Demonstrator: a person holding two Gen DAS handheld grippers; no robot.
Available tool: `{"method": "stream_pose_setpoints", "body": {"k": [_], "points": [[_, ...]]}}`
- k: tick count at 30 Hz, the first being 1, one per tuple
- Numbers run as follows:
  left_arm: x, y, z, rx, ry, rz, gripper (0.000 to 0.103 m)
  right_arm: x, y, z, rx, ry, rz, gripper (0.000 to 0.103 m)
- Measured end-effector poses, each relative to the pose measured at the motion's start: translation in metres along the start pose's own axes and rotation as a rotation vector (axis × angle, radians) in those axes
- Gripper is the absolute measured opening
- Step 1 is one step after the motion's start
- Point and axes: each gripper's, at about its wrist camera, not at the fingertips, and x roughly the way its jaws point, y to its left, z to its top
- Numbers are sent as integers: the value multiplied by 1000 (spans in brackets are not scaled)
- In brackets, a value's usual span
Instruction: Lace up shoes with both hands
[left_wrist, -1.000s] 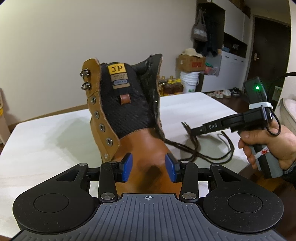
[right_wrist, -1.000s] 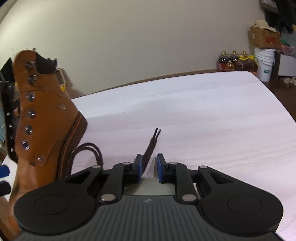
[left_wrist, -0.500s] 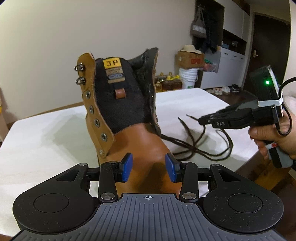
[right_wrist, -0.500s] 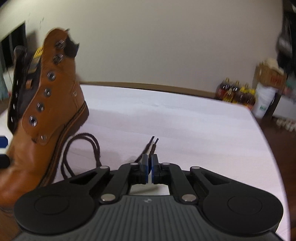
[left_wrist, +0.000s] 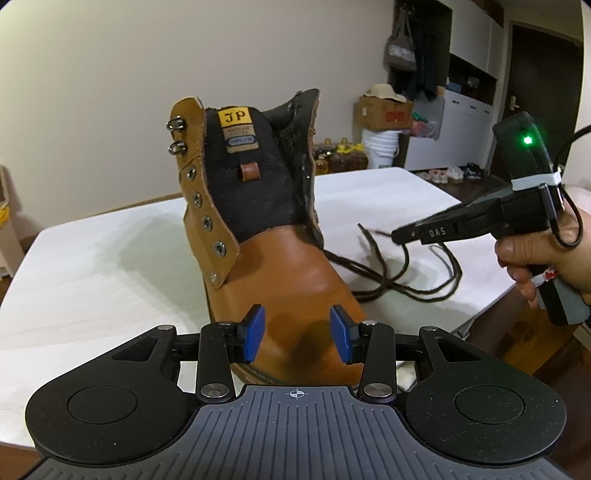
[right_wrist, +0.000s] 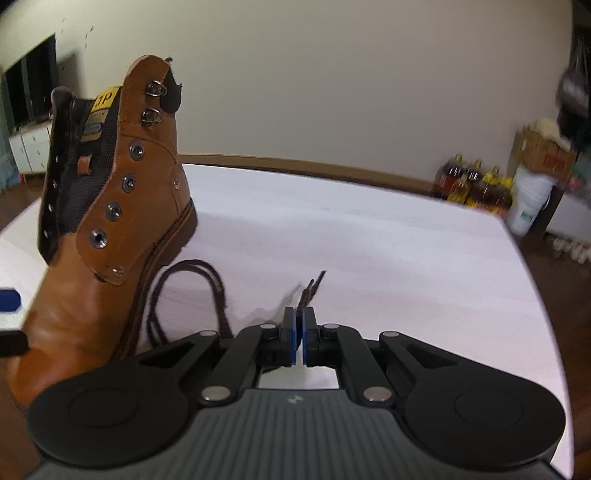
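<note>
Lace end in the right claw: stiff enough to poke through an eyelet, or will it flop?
Probably limp along its length: the lace lies in loose loops on the table. The short end past the right claw sticks out almost straight, so likely stiff enough to aim. The rest should trail and may drag near the boot.

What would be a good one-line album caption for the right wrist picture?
Right hand-held gripper pinching the tip of a dark lace beside a tan boot on a white table.
</note>
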Motion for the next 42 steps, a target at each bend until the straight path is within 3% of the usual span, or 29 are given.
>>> {"method": "stream_pose_setpoints", "body": {"k": [13, 27, 42], "points": [[-7, 0, -6, 1, 1, 4, 43, 1, 20, -4, -96, 36, -52, 4], [-13, 3, -14, -13, -3, 2, 43, -6, 60, -16, -325, 32, -144, 4], [-20, 15, -21, -36, -12, 11, 43, 3, 75, -21, -377, 41, -164, 4]]}}
